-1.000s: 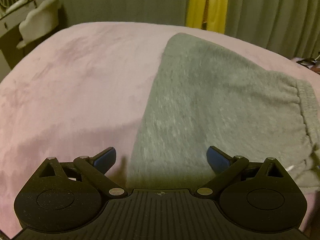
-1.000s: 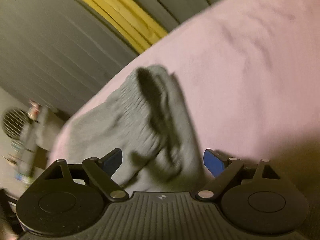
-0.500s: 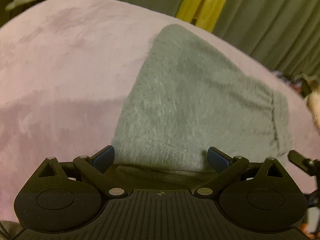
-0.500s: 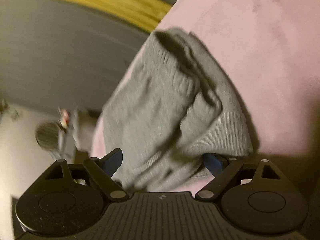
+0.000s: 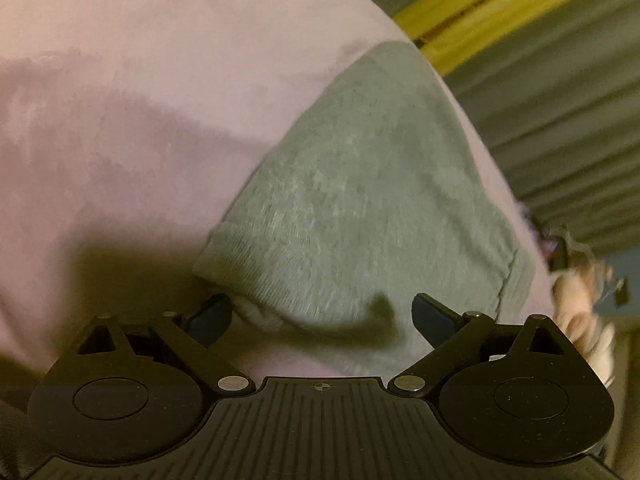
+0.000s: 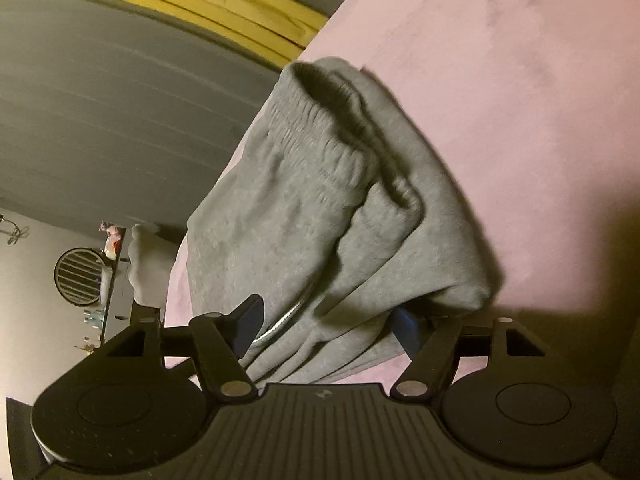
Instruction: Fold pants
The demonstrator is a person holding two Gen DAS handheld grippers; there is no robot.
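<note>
Pants [image 5: 372, 200] lie folded on pink bed [image 5: 120, 120]. Left gripper [image 5: 322, 316] jaws apart at near edge; right gripper [image 6: 328, 320] jaws apart around bunched waistband end, likely positioned to grip for another fold.

home bedroom: pink bed cover [image 5: 160, 120], grey/yellow curtains [image 6: 140, 80], dresser w/ clutter [image 6: 112, 280].

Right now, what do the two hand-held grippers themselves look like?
Both look alike. The left hand-held gripper and the right hand-held gripper have a matte black ribbed body, two round black discs, black link arms with silver pivots, blue finger pads, and a small centre mark. No cables show.
</note>
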